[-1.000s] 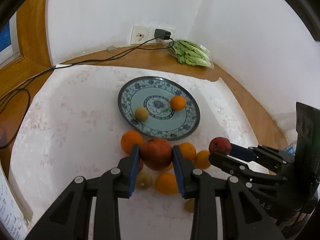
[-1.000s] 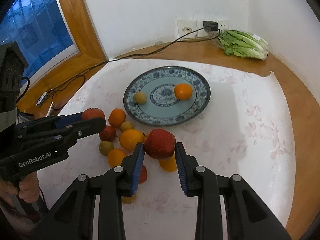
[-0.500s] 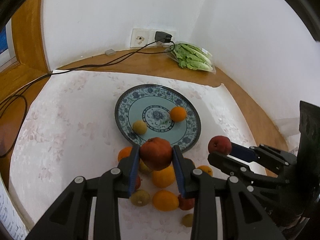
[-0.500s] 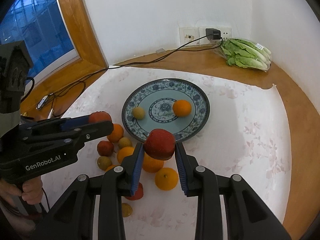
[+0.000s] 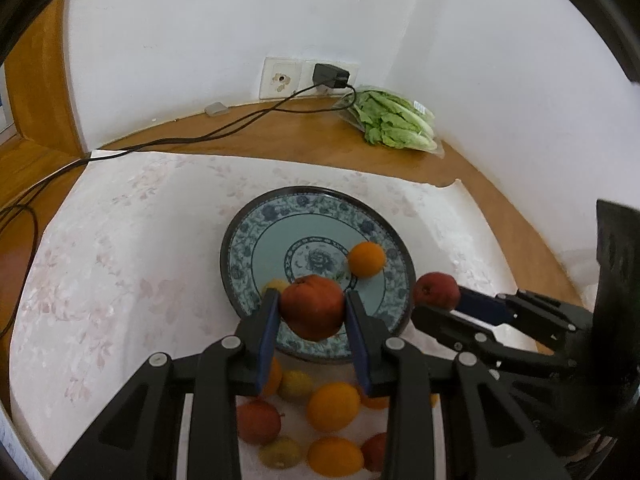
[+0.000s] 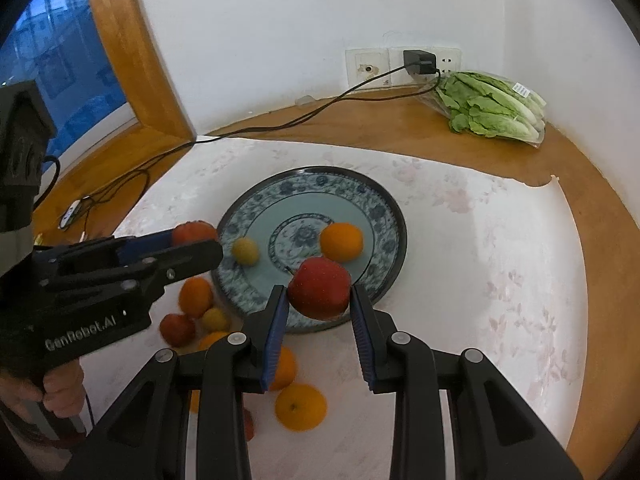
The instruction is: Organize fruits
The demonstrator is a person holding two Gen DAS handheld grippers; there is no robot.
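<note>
Apples clamped in both grippers, above the plate's near rim.
Left gripper (image 5: 312,316) grasps one apple (image 5: 312,306), right gripper (image 6: 320,300) another (image 6: 319,288); lower each onto bare plate (image 6: 384,208) ahead, clear of the orange (image 6: 341,241).

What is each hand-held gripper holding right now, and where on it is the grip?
Each holds a round red apple, pinched at its two opposite sides: the left hand-held gripper its apple, the right hand-held gripper its apple.

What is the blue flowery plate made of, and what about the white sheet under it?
The plate looks like glazed ceramic: its surface is smooth and glossy, with a painted blue flower pattern and a dark rim. The white sheet seems to be thin paper or plastic with faint pink flowers; its far edge curls up and looks torn. Which of the two it is, I can't tell.
</note>
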